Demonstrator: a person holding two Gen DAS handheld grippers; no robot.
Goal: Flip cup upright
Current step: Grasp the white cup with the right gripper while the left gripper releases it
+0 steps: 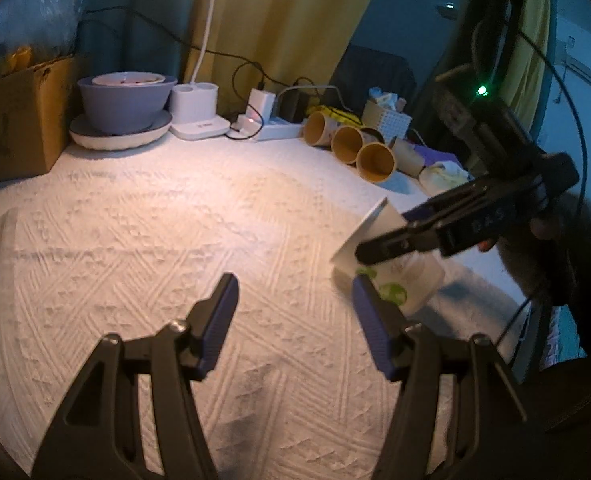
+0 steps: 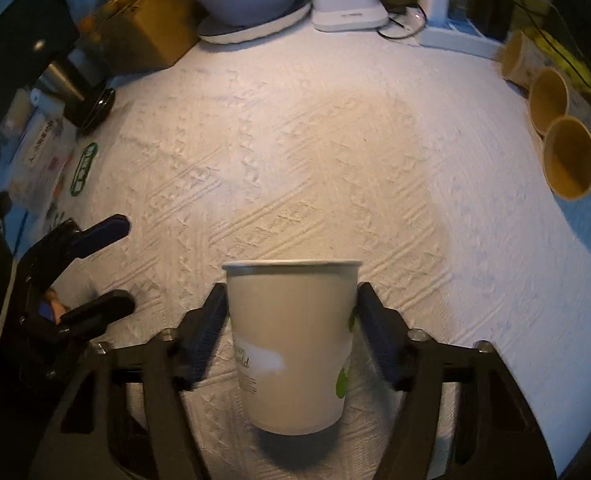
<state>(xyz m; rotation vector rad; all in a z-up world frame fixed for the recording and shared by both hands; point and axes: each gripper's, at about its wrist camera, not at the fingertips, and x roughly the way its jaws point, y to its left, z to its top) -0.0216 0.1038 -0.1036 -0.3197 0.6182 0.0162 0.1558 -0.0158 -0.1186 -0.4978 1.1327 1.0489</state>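
A white paper cup with green print (image 2: 291, 344) sits between the fingers of my right gripper (image 2: 291, 308), which is shut on it. Its rim points away from the camera and its base hangs just above the white textured cloth (image 2: 315, 140). In the left wrist view the same cup (image 1: 391, 264) is at the right, tilted, held by the right gripper (image 1: 387, 236). My left gripper (image 1: 295, 296) is open and empty over the cloth, just left of the cup. It also shows at the left of the right wrist view (image 2: 115, 264).
Three brown-lined paper cups (image 1: 349, 144) lie on their sides at the back right. A grey bowl on a plate (image 1: 125, 104), a white lamp base (image 1: 199, 112), a power strip (image 1: 279, 128) and a cardboard box (image 1: 19, 120) line the back. Packets and a dark cup (image 2: 75, 80) lie at the left.
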